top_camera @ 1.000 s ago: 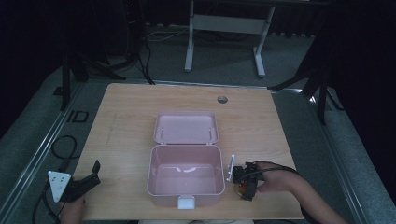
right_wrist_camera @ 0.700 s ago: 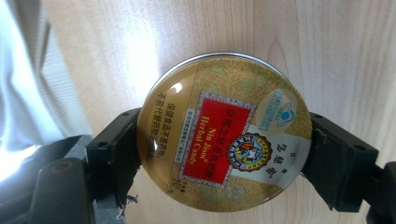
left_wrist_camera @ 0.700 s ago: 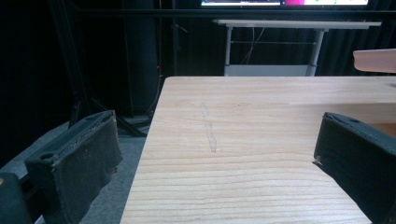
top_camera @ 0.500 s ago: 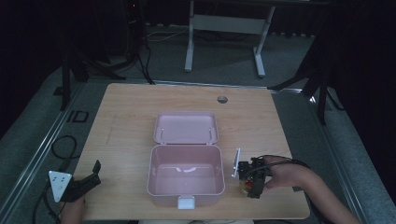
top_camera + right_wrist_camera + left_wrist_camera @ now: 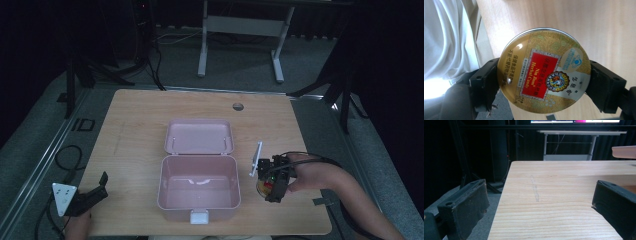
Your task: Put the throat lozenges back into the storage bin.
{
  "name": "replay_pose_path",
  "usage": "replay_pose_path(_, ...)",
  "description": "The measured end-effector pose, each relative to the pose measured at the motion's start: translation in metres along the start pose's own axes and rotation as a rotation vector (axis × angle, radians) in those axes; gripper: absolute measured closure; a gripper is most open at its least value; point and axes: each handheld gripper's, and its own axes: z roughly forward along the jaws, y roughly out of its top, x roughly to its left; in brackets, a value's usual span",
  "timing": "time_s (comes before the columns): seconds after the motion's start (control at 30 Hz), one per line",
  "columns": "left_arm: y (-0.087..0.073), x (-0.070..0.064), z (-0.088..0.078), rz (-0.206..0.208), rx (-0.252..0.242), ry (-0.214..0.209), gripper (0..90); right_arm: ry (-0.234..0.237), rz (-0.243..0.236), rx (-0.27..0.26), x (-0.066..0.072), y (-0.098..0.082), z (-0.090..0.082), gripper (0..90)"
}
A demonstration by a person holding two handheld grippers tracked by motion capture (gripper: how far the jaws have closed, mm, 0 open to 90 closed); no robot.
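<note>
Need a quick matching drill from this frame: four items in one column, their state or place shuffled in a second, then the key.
Items:
1. candy tin
2. pink box
3. left gripper
4. cable hole

States or places:
A. open, nothing between its jaws, at the table's near left corner
B. lid swung back, inside looks empty
C. clamped between the right gripper's jaws
D. far part of the tabletop, beyond the lid

Pairs: 1-C, 2-B, 3-A, 4-D
</note>
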Motion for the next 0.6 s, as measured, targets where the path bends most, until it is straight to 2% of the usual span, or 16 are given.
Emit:
replay_pose_path(0.07,0.000,0.000,0.000,0.000,0.000,0.000,0.9,-0.017,-0.006,-0.007,0.001,0.004,-0.014,20.2)
replay_pose_path(0.17,0.000,0.000,0.000,0.000,0.000,0.001,0.9,-0.016,-0.016,-0.016,0.002,0.009,-0.022,20.2)
replay_pose_path(0.2,0.000,0.000,0.000,-0.001,0.001,0.001,0.9,-0.013,-0.031,-0.023,0.004,0.015,-0.030,20.2)
replay_pose_path(0.27,0.000,0.000,0.000,-0.001,0.002,0.000,0.9,-0.015,-0.040,-0.023,0.005,0.018,-0.032,20.2)
replay_pose_path(0.3,0.000,0.000,0.000,-0.001,0.002,-0.001,0.9,-0.026,-0.059,-0.021,0.007,0.027,-0.037,20.2)
replay_pose_path(0.4,0.000,0.000,0.000,-0.002,0.002,-0.001,0.9,-0.022,-0.078,-0.026,0.009,0.035,-0.040,20.2)
replay_pose_path(0.43,0.000,0.000,0.000,-0.003,0.001,-0.001,0.9,-0.017,-0.094,-0.031,0.012,0.044,-0.042,20.2)
replay_pose_path(0.47,0.000,0.001,0.000,-0.004,0.001,-0.002,0.9,-0.017,-0.094,-0.031,0.012,0.044,-0.042,20.2)
replay_pose_path(0.5,0.000,0.001,0.000,-0.004,0.001,-0.002,0.9,-0.011,-0.117,-0.031,0.014,0.052,-0.042,20.2)
replay_pose_path(0.57,0.000,0.001,0.000,-0.003,0.001,-0.004,0.9,-0.009,-0.122,-0.031,0.015,0.057,-0.041,20.2)
replay_pose_path(0.6,0.000,0.001,0.000,-0.004,0.000,-0.005,0.9,-0.004,-0.139,-0.027,0.016,0.066,-0.040,20.2)
